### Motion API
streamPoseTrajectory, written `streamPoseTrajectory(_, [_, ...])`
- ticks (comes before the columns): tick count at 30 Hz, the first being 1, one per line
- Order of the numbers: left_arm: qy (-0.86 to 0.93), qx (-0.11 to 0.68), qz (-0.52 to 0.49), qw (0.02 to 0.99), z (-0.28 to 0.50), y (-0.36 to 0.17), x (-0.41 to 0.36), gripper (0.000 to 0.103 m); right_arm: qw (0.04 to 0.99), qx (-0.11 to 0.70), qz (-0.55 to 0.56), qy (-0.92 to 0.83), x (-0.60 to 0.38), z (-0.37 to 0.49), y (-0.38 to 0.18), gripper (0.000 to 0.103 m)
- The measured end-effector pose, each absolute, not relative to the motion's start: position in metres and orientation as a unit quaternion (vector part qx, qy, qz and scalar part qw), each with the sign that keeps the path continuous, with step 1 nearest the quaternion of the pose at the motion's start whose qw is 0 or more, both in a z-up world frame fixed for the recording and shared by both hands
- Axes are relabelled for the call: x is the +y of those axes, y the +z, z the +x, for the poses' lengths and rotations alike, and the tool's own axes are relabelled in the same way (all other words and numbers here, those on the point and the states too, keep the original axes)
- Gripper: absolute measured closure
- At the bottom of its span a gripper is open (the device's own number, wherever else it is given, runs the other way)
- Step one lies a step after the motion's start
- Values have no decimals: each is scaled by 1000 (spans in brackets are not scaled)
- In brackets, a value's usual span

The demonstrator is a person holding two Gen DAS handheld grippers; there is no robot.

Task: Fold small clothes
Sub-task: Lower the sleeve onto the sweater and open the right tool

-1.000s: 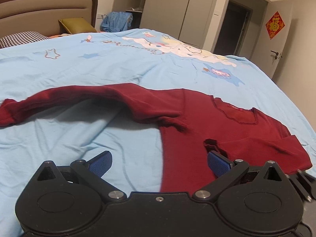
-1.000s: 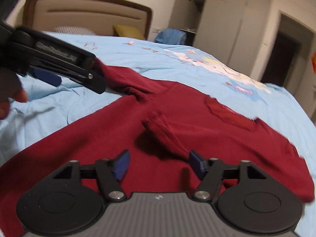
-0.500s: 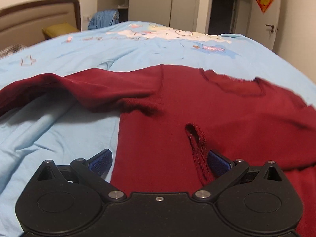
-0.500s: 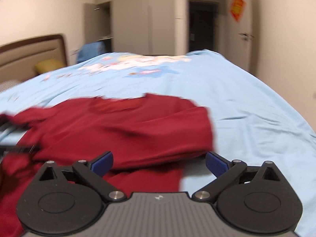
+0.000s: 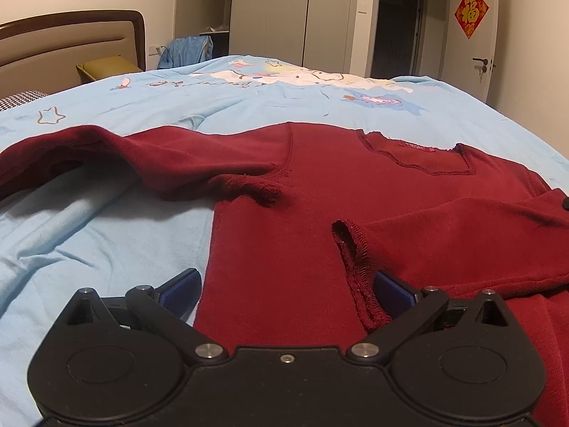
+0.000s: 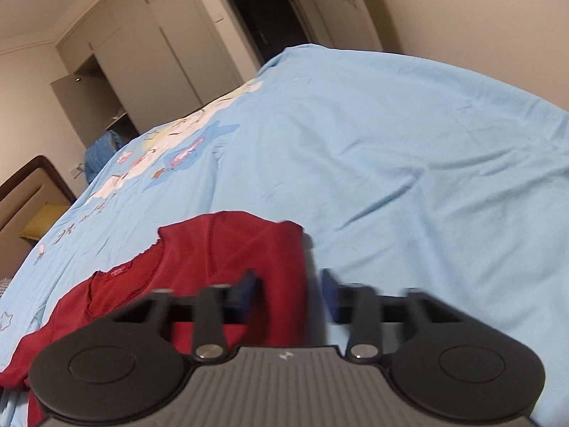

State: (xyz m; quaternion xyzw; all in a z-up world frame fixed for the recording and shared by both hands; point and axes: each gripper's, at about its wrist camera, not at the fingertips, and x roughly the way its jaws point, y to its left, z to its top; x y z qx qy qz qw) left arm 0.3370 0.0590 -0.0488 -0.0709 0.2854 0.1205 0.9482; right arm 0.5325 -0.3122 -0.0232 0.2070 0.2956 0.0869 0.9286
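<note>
Maroon shirt (image 5: 355, 192) rumpled, one sleeve folded across, left tongs (image 5: 286, 290) wide, right tongs (image 6: 288, 284) seemingly narrower.

Lying flat on the blue bed: dark red long-sleeved top (image 5: 313, 192), one sleeve folded across, the other outstretched.

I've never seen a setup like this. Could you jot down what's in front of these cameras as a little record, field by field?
Garment: dark red shirt, lying on the bed
Surface: light blue bedsheet with cartoon print
Folded: one sleeve laid across the body
Unfolded: other sleeve stretched out sideways
Left gripper: open, empty, over the shirt's lower part
Right gripper: open, blurred, at the shirt's edge
</note>
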Motion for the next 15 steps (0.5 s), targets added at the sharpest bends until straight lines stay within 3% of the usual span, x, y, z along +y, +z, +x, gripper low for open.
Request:
streamPoseTrajectory(3, [120, 285, -71, 948, 337, -49, 59, 0, 945, 273, 163, 76, -311, 524, -17, 93])
streamPoseTrajectory(8, [120, 285, -72, 948, 337, -49, 59, 0, 942, 288, 159, 69, -310, 517, -22, 90])
streamPoseTrajectory(13, [120, 285, -71, 948, 337, -49, 59, 0, 949, 268, 157, 61, -315, 487, -17, 58])
streamPoseTrajectory(15, [120, 284, -72, 948, 337, -49, 59, 0, 955, 258, 134, 56, -317, 467, -13, 53])
